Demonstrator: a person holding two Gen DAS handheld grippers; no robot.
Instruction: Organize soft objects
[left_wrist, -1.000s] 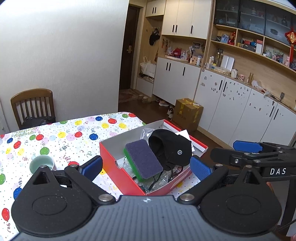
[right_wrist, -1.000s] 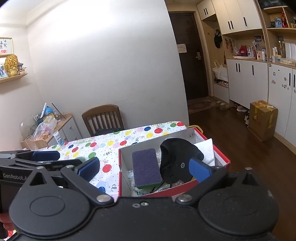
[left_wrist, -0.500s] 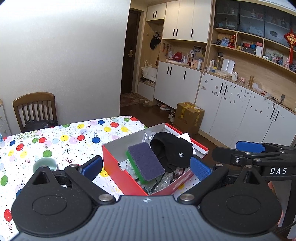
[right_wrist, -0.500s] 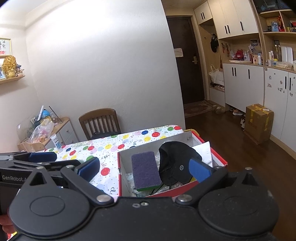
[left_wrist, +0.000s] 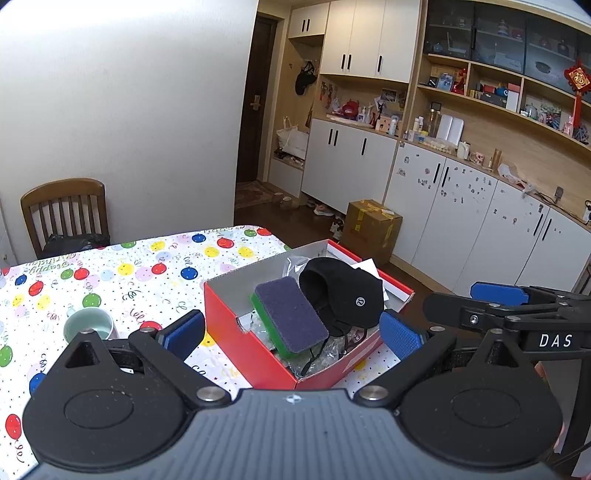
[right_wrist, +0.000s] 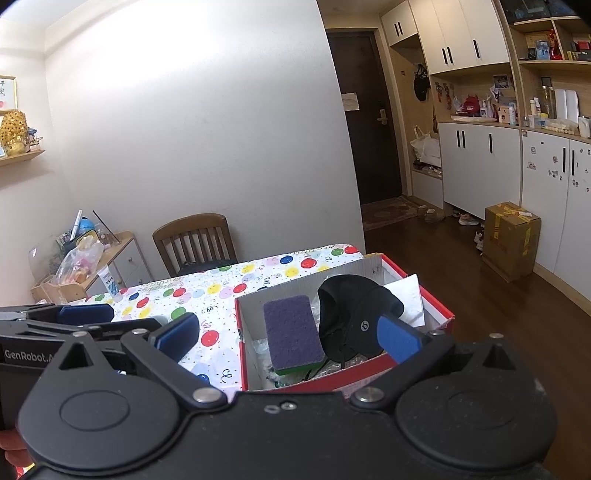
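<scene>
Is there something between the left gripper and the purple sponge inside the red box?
Nothing visible blocks it. The left gripper is open and the sponge lies on top, uncovered, in the red box. The black cap rests just beside it, and the box's near wall stands below the fingers.

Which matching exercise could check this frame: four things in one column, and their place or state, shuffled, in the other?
Things:
1. sponge
2. black cap
3. green cup
4. left gripper

Place or state:
A. open, holding nothing
B. standing on the balloon tablecloth, outside the box
C. in the red box, purple face up, tilted
D. in the red box, beside the sponge, with a small round logo

Pairs: 1-C, 2-D, 3-B, 4-A
</scene>
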